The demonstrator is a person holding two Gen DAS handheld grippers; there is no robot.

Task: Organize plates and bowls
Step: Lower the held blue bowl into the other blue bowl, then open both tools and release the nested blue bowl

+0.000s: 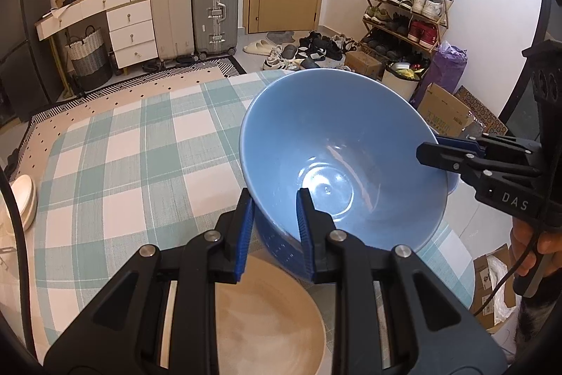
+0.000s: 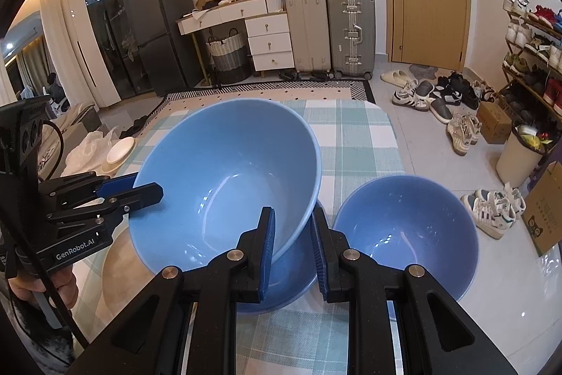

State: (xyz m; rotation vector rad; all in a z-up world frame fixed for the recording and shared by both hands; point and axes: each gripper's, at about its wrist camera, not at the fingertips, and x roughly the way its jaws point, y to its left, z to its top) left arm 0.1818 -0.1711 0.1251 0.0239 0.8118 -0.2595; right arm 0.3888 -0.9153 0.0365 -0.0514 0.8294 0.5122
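A large blue bowl (image 1: pixel 337 160) (image 2: pixel 224 185) is tilted over the checked tablecloth, resting in a second blue bowl (image 2: pixel 295 280) beneath it. My left gripper (image 1: pixel 274 217) straddles its near rim, one finger inside and one outside, jaws close to the wall. My right gripper (image 2: pixel 291 234) straddles the opposite rim the same way and shows in the left wrist view (image 1: pixel 435 153). A smaller blue bowl (image 2: pixel 407 234) stands on the table to the right. A beige plate (image 1: pixel 267 315) lies under my left gripper.
The table (image 1: pixel 140 164) has a teal-and-white checked cloth. White dishes (image 2: pixel 117 152) sit off its left edge on a seat. Suitcases, a dresser, shoes and boxes stand on the floor beyond.
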